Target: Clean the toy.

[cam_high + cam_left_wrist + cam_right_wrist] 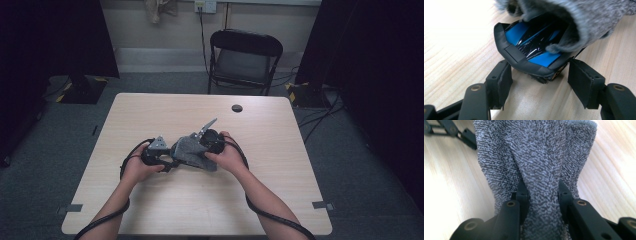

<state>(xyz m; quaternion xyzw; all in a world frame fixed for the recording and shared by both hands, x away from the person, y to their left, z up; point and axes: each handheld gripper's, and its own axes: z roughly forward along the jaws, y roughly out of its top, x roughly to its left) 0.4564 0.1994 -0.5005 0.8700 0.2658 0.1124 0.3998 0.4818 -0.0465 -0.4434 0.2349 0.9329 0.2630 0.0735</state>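
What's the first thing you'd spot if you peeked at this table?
A fuzzy grey sock in the middle of the wooden table, pinched by the right gripper. A shiny blue-and-black thing pokes out of its mouth, between the open jaws of the left gripper.

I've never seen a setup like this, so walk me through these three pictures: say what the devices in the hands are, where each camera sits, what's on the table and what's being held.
A person sits at a wooden table and holds a hand-operated two-jaw gripper in each hand; there is no robot arm.

The high view looks down from above the person's side: the left gripper and the right gripper meet over a grey knitted cloth pouch.

The other two pictures come from cameras riding on the grippers, looking along their black jaws. In the right gripper view, the right gripper is shut on a fold of the pouch. In the left gripper view, the left gripper stands around the end of a black and blue object that sticks out of the pouch's mouth; whether its pads press on it I cannot tell.

A small dark disc lies farther back.
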